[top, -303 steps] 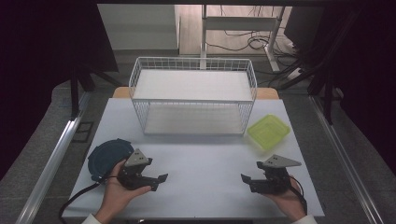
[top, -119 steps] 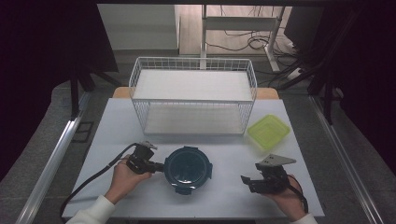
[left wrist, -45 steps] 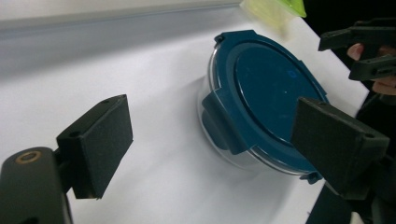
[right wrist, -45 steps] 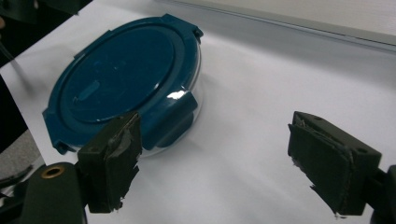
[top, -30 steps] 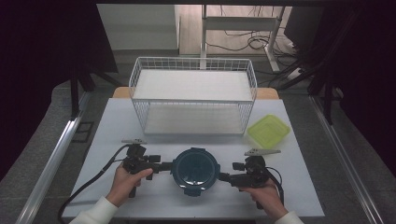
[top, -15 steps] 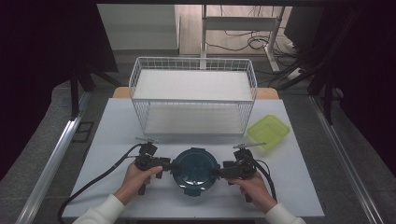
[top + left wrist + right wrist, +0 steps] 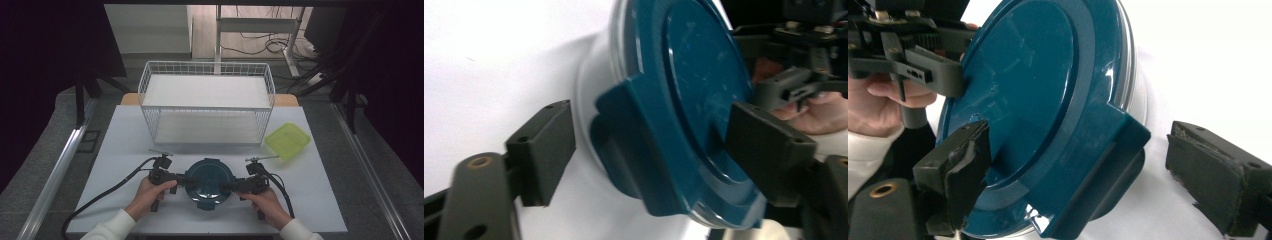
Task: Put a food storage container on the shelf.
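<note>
Left gripper (image 7: 183,180) and right gripper (image 7: 228,187) look tiny in high view: can't tell there if jaws touch round blue lid (image 7: 207,180). Bowl under lid hidden; clear rim peeks out. Left gripper view: lid (image 7: 684,110) blurry, top and bottom cut off by edge. Right gripper view: lid (image 7: 1048,115) cut off at top, other hand (image 7: 873,105) cut off at left. Sleeves cut off at bottom of high view.

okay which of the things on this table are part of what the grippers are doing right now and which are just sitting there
In the job:
round container with dark teal lid
left gripper, jaws open around one lid latch
right gripper, jaws open around the opposite latch

Just lying about:
white wire basket, behind the container
yellow-green lid, to the right on the table
</note>
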